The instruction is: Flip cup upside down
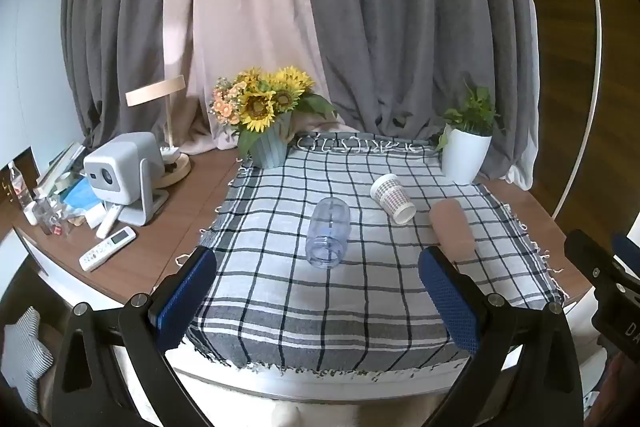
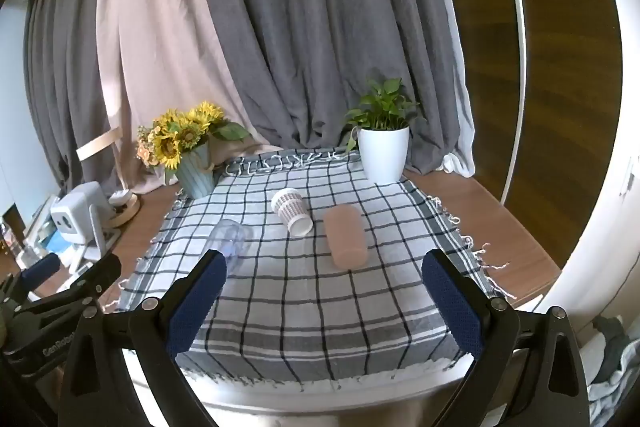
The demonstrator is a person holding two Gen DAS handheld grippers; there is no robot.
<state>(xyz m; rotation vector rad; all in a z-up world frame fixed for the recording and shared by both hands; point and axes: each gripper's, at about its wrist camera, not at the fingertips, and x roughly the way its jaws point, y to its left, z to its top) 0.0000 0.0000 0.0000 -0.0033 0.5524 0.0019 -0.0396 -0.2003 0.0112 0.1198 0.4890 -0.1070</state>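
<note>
Cups lie on their sides across the checked cloth (image 1: pixel 320 307) in my left wrist view: a clear plastic cup (image 1: pixel 328 233) at the middle, a patterned paper cup (image 1: pixel 392 198) beyond it to the right, and a pink cup (image 1: pixel 454 229) near the right blue pad. My left gripper (image 1: pixel 318 301) hangs wide open over the near edge, holding nothing. Sunflowers in a blue pot (image 1: pixel 264 119) and a white potted plant (image 1: pixel 468 143) stand at the cloth's far corners before grey and pink curtains (image 1: pixel 360 27); a projector (image 1: pixel 122 169) and remote (image 1: pixel 107 248) sit on the wooden table (image 1: pixel 160 227) at left. From my right wrist view, the right gripper (image 2: pixel 324 301) is likewise spread open and empty, with the pink cup (image 2: pixel 346 237) lying ahead between its fingers, the paper cup (image 2: pixel 292 211) just beyond, the clear cup (image 2: pixel 232 239) by the left pad.
</note>
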